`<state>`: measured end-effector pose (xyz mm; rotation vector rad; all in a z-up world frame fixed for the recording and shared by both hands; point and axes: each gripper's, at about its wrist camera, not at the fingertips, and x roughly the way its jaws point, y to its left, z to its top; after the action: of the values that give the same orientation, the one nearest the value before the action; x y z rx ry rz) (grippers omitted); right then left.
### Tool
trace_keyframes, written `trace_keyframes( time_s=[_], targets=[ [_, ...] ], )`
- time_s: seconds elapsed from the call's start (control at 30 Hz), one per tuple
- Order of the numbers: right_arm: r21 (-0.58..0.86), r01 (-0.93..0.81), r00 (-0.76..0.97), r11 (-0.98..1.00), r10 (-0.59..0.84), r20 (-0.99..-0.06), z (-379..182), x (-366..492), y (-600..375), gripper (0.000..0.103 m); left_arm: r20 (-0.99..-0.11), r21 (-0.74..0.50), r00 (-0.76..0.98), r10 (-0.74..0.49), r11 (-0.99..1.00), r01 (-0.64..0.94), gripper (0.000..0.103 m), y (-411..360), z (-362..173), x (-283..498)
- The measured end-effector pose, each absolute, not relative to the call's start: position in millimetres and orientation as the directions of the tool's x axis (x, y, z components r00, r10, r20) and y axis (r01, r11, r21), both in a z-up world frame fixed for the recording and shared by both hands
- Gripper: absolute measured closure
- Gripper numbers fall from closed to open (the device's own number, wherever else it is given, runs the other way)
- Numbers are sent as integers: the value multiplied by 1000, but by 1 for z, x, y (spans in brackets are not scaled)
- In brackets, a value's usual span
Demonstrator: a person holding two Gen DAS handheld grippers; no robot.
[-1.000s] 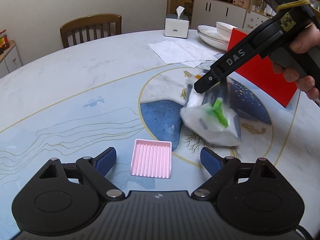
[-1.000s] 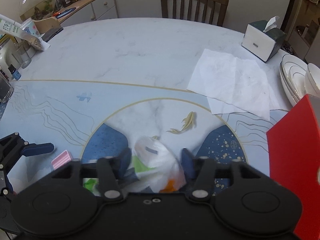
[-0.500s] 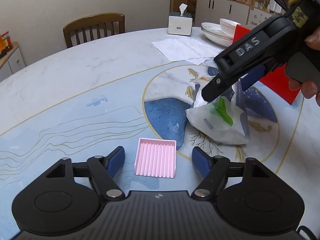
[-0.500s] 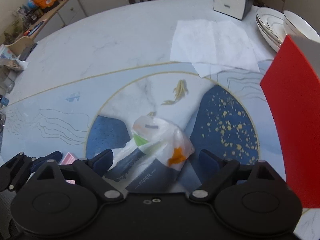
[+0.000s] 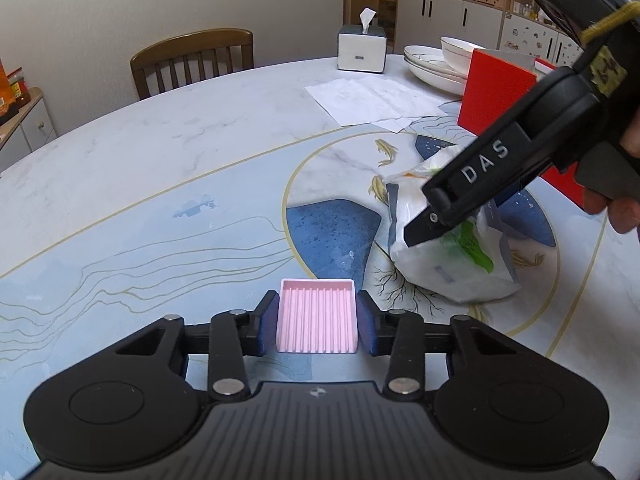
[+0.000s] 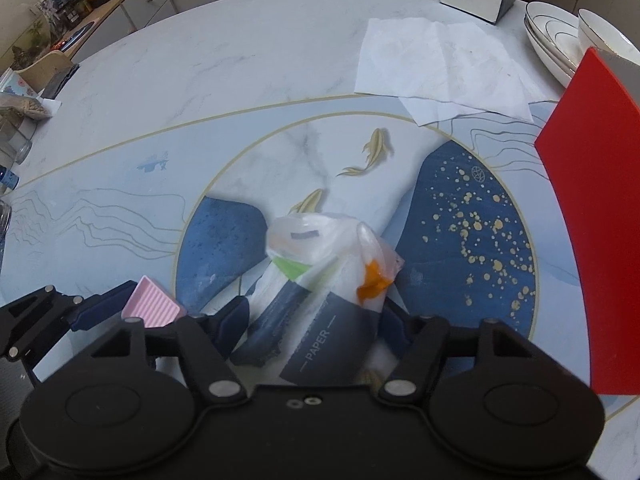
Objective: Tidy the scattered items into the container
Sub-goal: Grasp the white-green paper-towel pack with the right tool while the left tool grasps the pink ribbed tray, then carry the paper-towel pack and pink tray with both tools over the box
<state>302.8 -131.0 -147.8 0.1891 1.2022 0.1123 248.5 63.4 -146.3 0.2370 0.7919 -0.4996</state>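
Left gripper [image 5: 318, 322] has just closed on the pink ridged tray [image 5: 317, 320], low on the tabletop [image 5: 160, 168]. Right gripper's [image 6: 312, 320] fingers, closing, squeeze the tissue bag [image 6: 320, 280]. Red container [image 6: 592, 208] waits at three o'clock; nothing visibly packed yet.

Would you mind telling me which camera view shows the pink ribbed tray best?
The left wrist view: the pink ribbed tray sits centred and unobstructed, clamped between the left tongs, every ridge visible. The right wrist view catches only its corner at lower left, partly behind the right tongs.
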Motion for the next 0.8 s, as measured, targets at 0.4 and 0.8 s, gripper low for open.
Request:
trace_keyframes(
  time_s=[0.4,0.8],
  targets=[
    [213,-48,392,976,215,-895,-134,288,-144,64,-741,-16,584,-333,877,480,64,55,-144,242],
    [228,-118,439,967,257,-861,-106,259,-181,67,-724,-31,601,-340,885,464,64,24,-117,226]
  ],
)
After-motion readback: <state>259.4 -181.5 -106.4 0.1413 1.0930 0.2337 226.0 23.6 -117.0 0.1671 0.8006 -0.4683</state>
